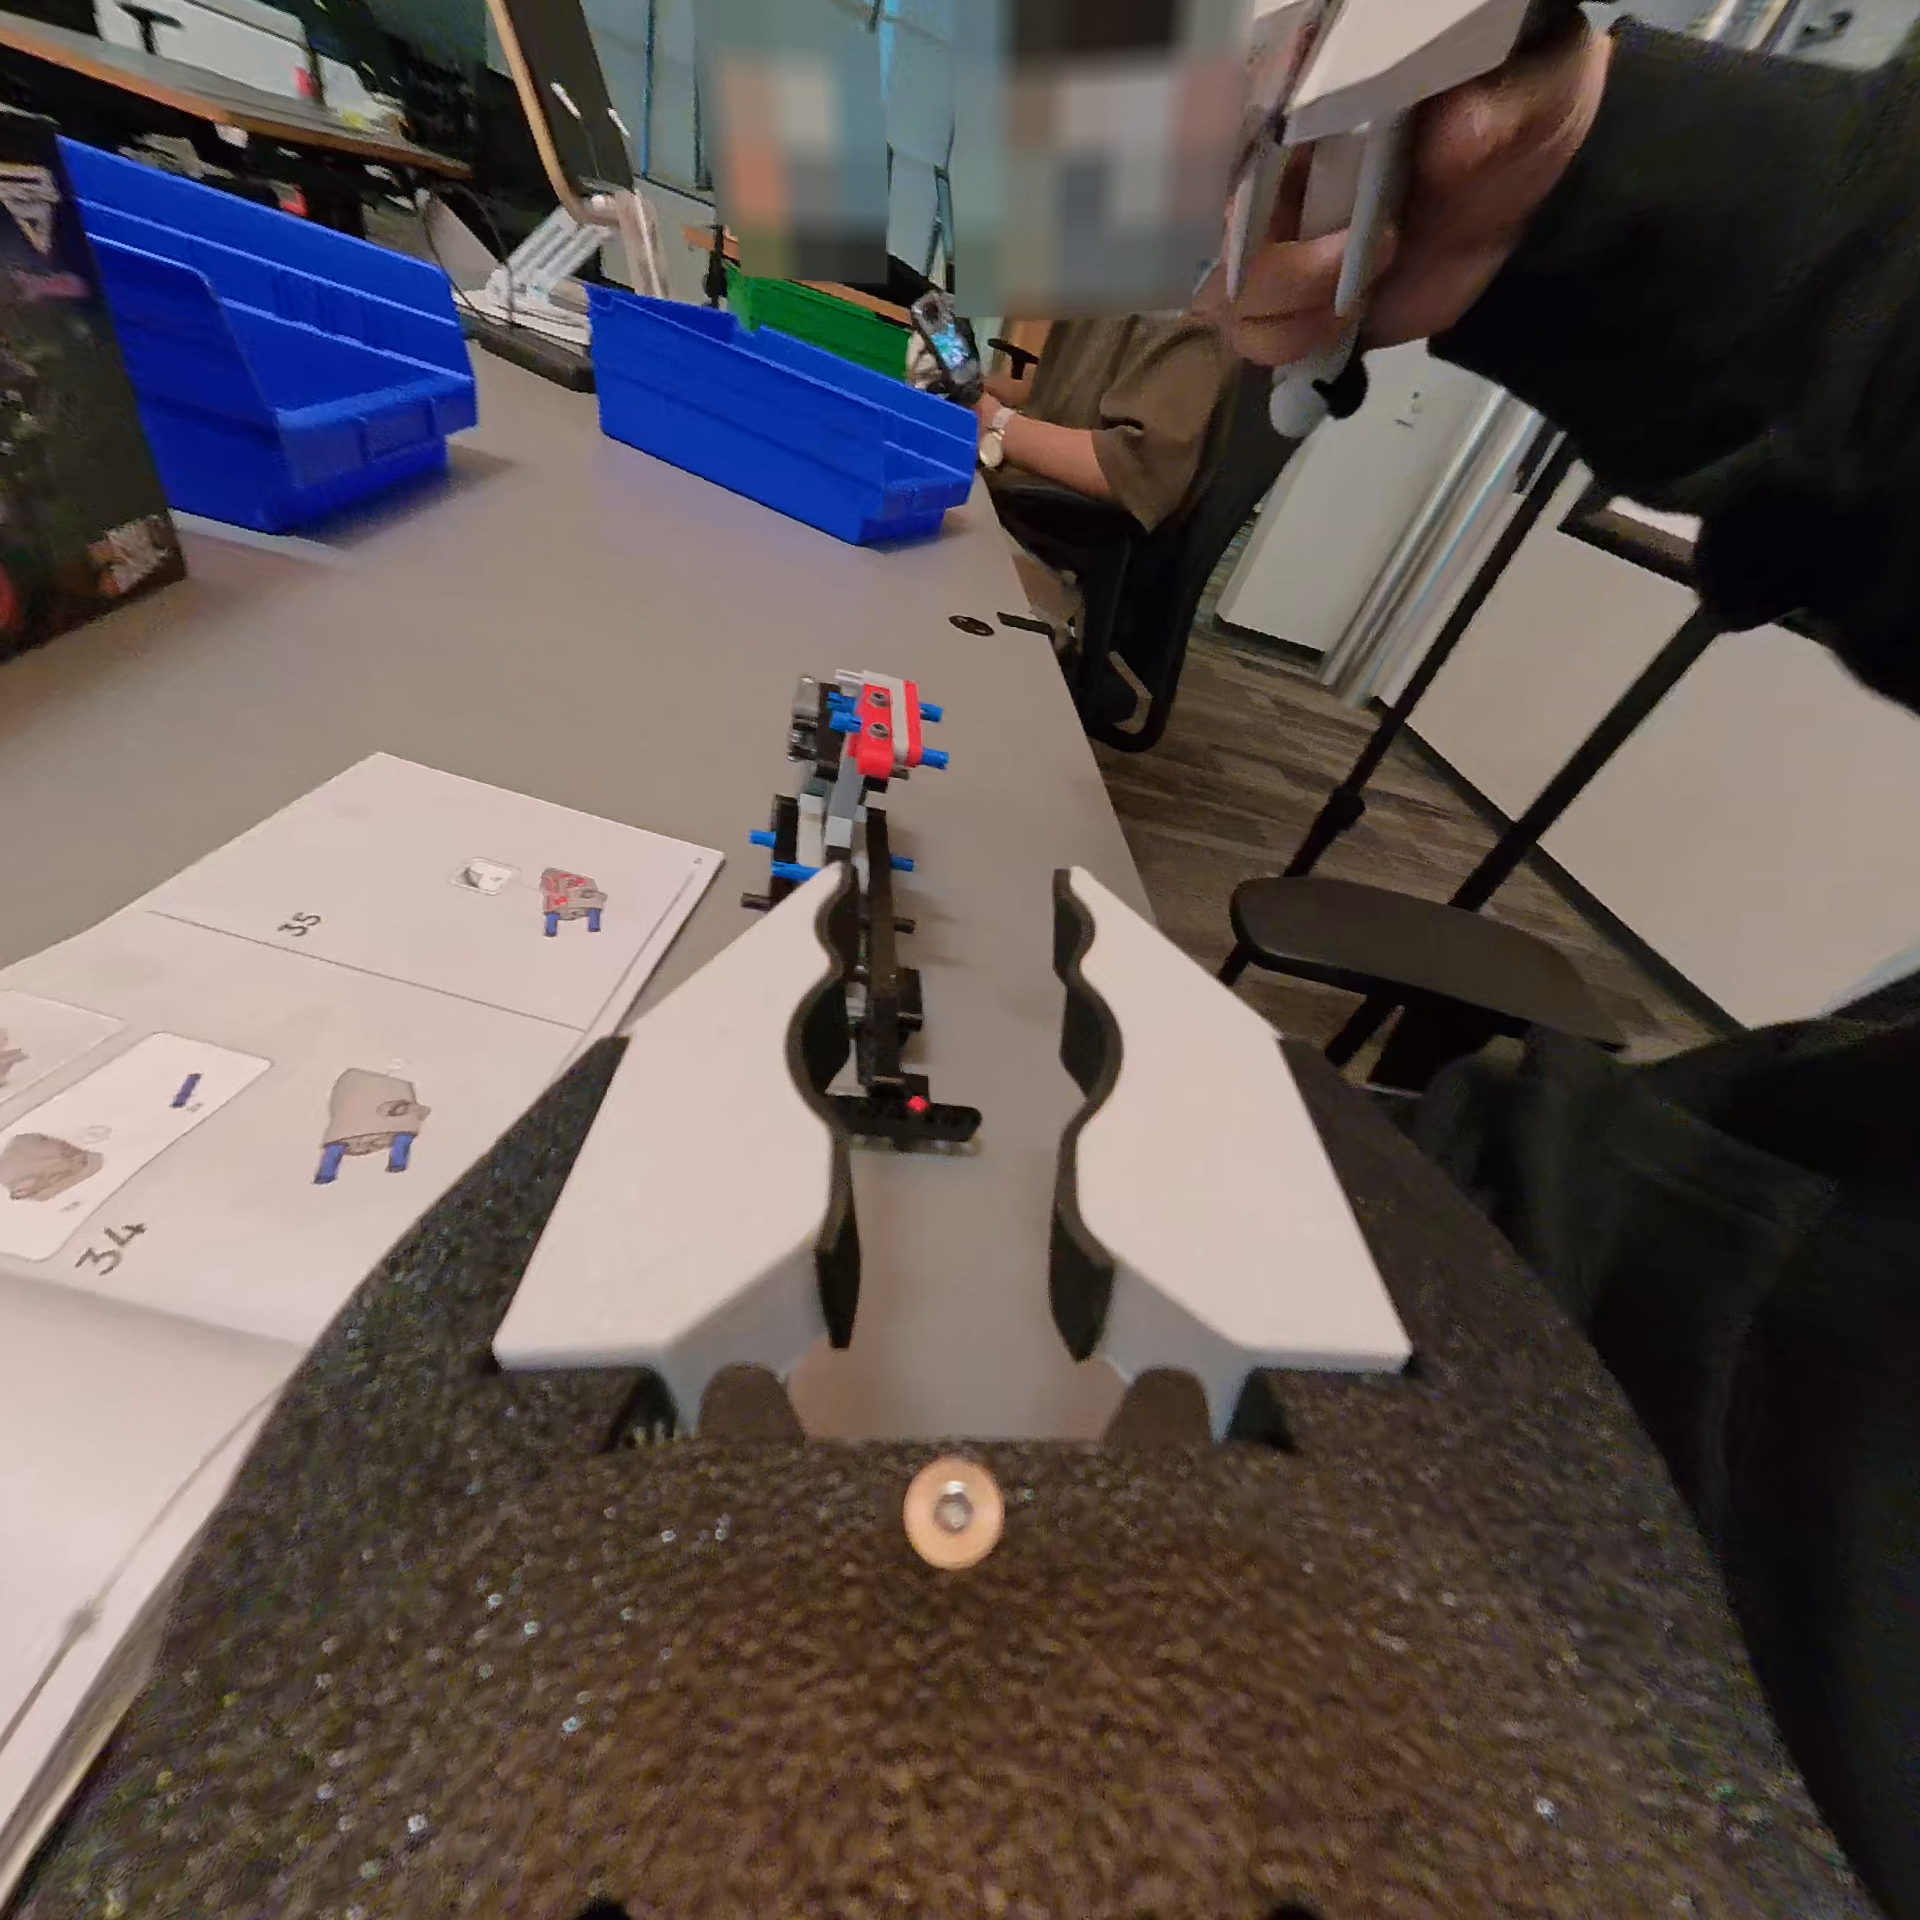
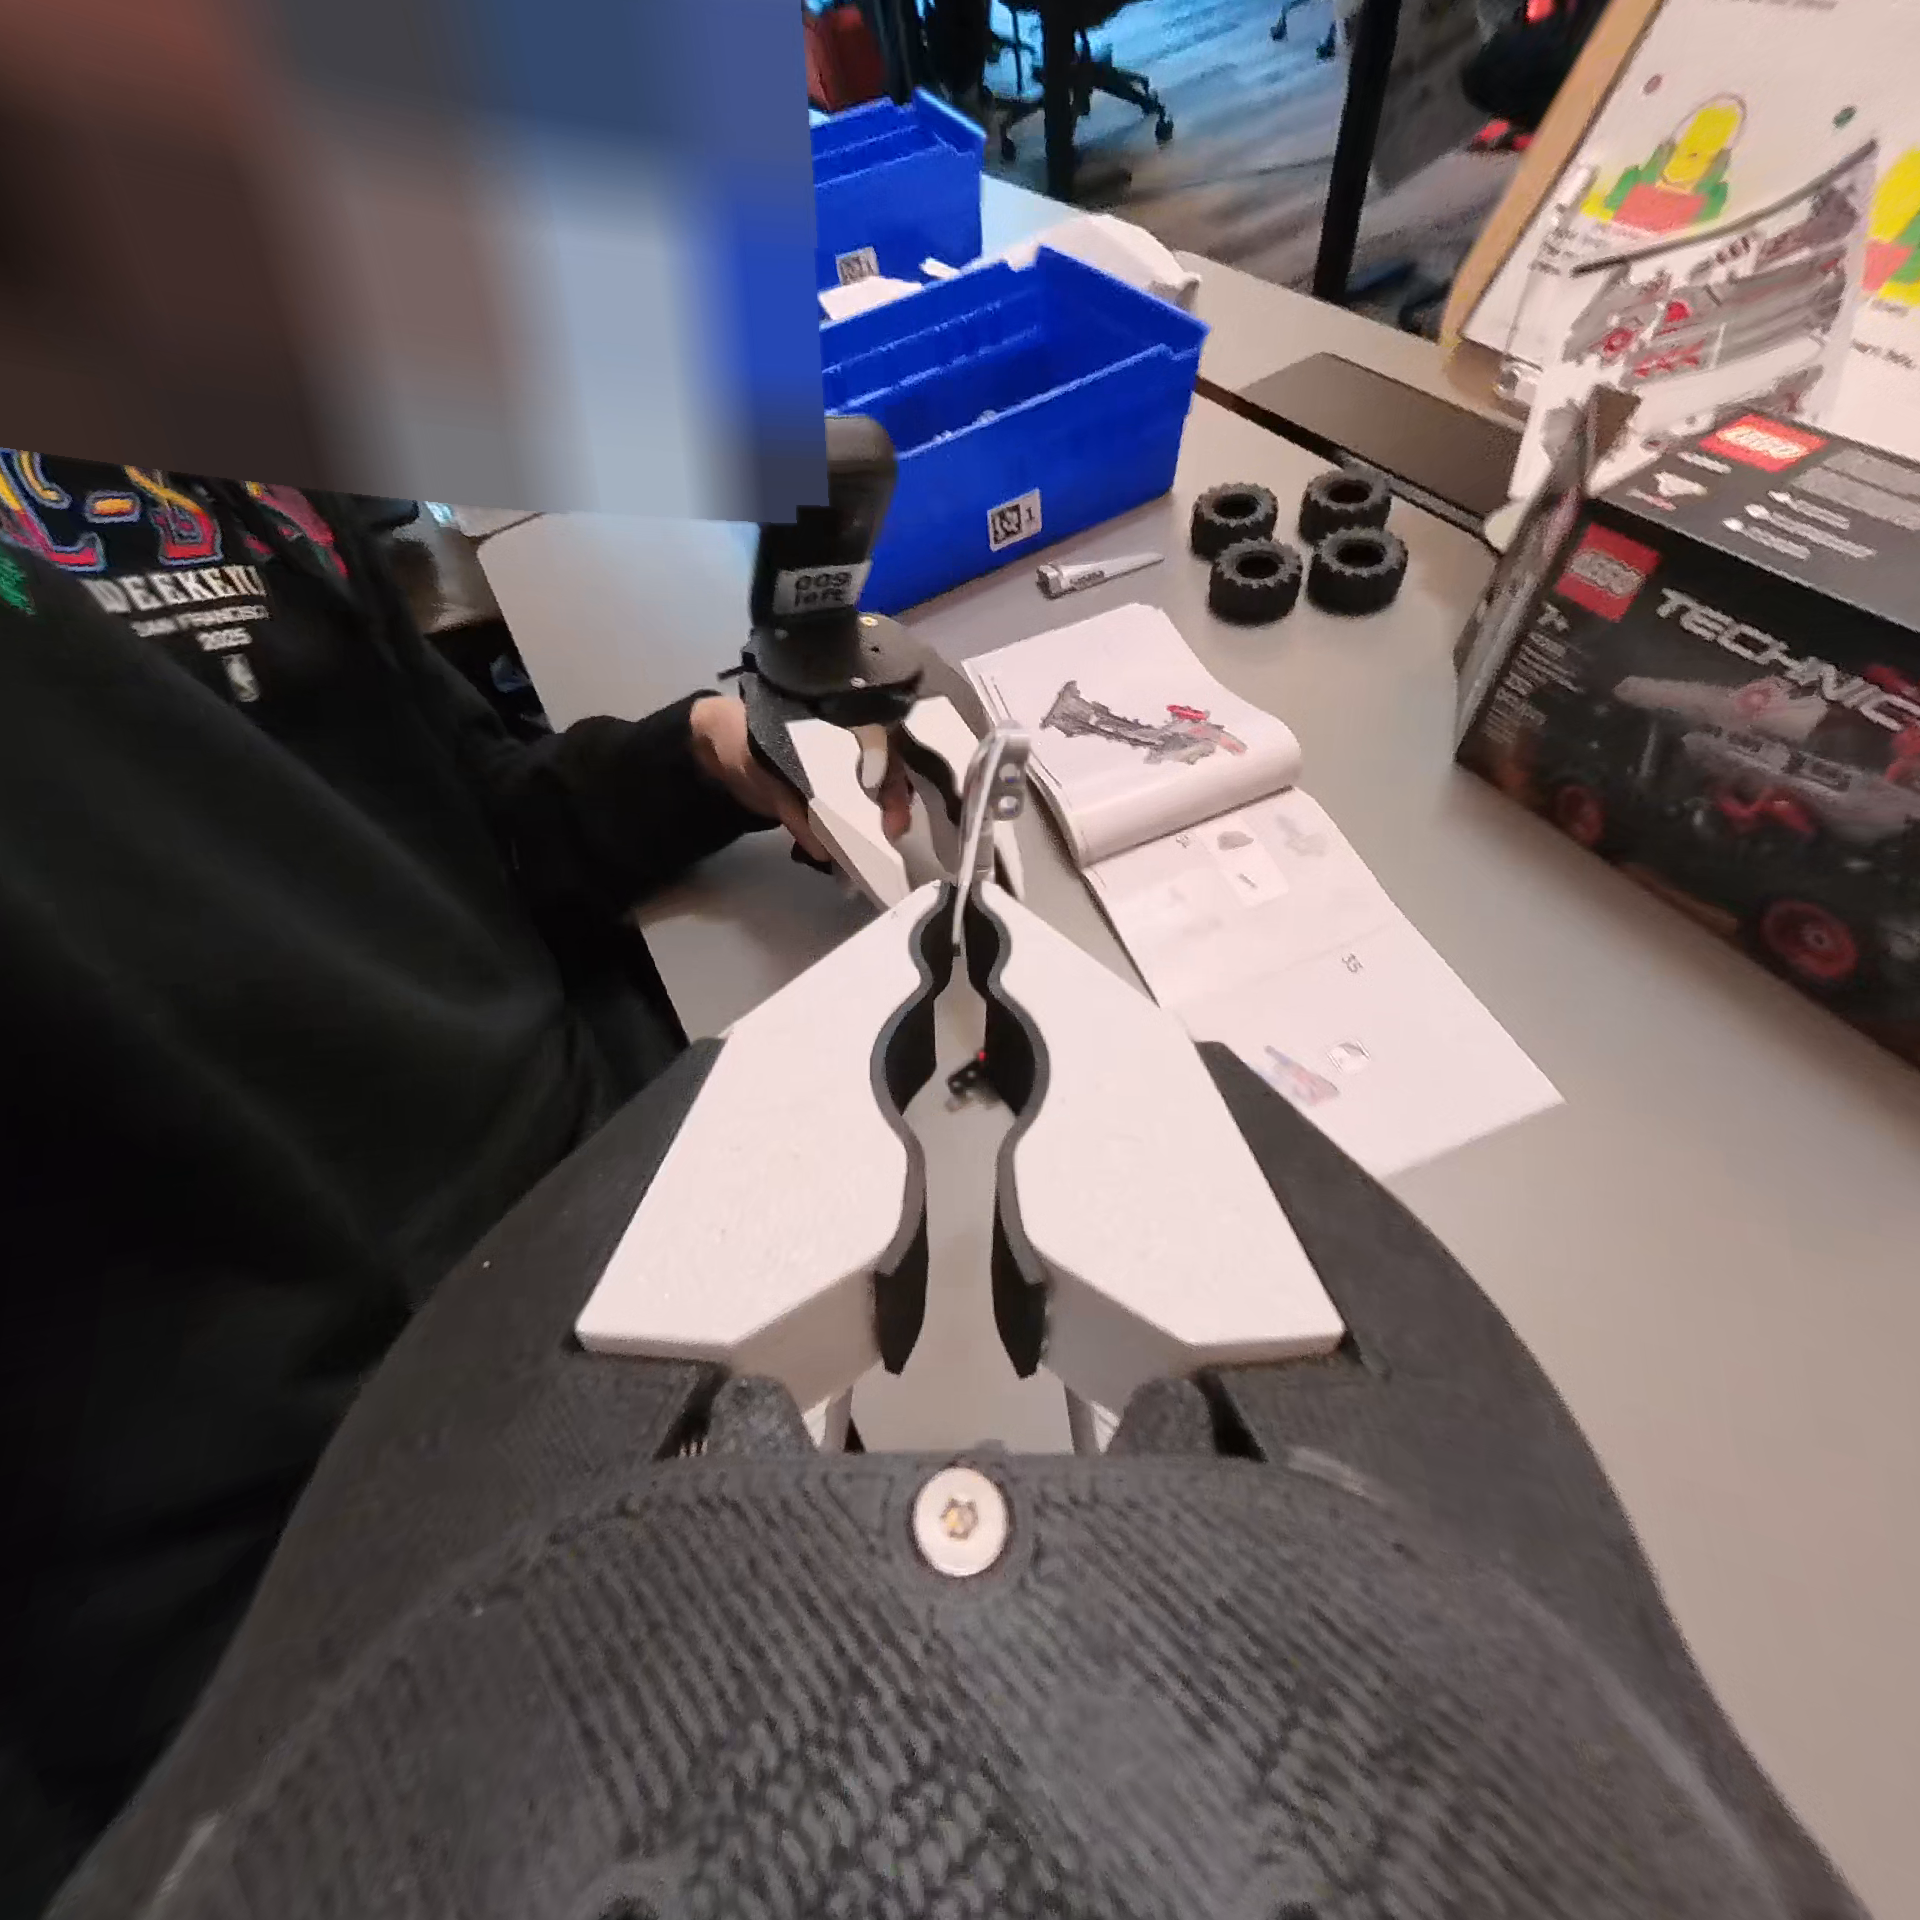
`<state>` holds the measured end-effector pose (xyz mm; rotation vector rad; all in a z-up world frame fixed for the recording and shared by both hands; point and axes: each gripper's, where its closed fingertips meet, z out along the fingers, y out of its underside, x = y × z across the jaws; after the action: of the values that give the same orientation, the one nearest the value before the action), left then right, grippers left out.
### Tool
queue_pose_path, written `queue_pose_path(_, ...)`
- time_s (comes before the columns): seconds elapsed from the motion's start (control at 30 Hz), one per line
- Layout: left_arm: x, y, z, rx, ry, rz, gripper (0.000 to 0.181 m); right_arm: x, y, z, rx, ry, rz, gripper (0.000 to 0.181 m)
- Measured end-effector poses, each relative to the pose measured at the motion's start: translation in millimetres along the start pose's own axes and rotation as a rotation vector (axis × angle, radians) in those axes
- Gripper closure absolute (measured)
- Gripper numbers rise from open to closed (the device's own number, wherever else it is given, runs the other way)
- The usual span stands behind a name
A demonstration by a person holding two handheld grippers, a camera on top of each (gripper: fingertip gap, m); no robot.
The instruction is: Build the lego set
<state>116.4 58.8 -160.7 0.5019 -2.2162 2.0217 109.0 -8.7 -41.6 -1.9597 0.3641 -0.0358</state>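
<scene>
A partly built lego assembly [image 1: 878, 831], black and grey with a red block and blue pins, lies on the grey table [image 1: 520, 644]. My left gripper [image 1: 956, 894] is open and low over the table; the assembly's near end lies between its fingers, close to the left one. My right gripper [image 2: 961, 899] is shut on a thin light-grey curved lego piece [image 2: 987, 800] that sticks up from its tips, held in the air above the table. The black body of the left gripper [image 2: 831, 665] shows just beyond it. A bit of the assembly [image 2: 971, 1075] shows through the finger gap.
An open instruction booklet [image 2: 1299, 935] lies beside the assembly. Several black tyres [image 2: 1299, 551], a small grey part [image 2: 1091, 571], blue bins [image 2: 997, 416] and the lego box [image 2: 1714, 727] stand farther out. The table's edge [image 1: 1081, 727] is right of the assembly. A seated person [image 1: 1122, 416] is beyond.
</scene>
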Motion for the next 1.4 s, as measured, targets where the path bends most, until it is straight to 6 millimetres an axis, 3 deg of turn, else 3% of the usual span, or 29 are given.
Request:
queue_pose_path(0.03,1,1,0,-0.011,0.01,0.0,0.147,-6,2,4,0.023,-0.011,-0.013,0.181)
queue_pose_path(0.17,3,-3,2,-0.043,0.025,0.024,0.148,-11,38,10,0.003,-0.041,-0.023,0.181)
queue_pose_path(0.27,15,-5,7,-0.032,0.073,0.059,0.149,-3,59,-1,0.018,-0.063,-0.023,0.181)
queue_pose_path(0.43,9,6,25,-0.09,0.013,0.081,0.152,6,93,-13,0.01,-0.178,-0.062,0.181)
queue_pose_path(0.6,22,0,50,-0.046,0.002,0.131,0.149,17,104,-12,0.131,-0.3,-0.103,0.181)
queue_pose_path(0.73,25,-1,64,-0.042,-0.048,0.179,0.15,15,113,-7,0.179,-0.373,-0.151,0.181)
queue_pose_path(0.83,40,4,71,-0.065,0.013,0.197,0.149,14,115,-4,0.204,-0.403,-0.178,0.181)
queue_pose_path(0.93,28,3,74,-0.049,-0.084,0.23,0.168,20,121,-2,0.182,-0.384,-0.207,0.181)
queue_pose_path(1.17,15,18,81,-0.079,-0.124,0.211,0.169,38,144,4,0.066,-0.292,-0.236,0.18)
queue_pose_path(1.27,16,20,80,-0.083,-0.118,0.239,0.169,54,145,-2,-0.005,-0.172,-0.27,0.156)
queue_pose_path(1.4,13,18,77,-0.081,-0.123,0.242,0.169,92,149,-7,-0.154,0.066,-0.367,0.102)
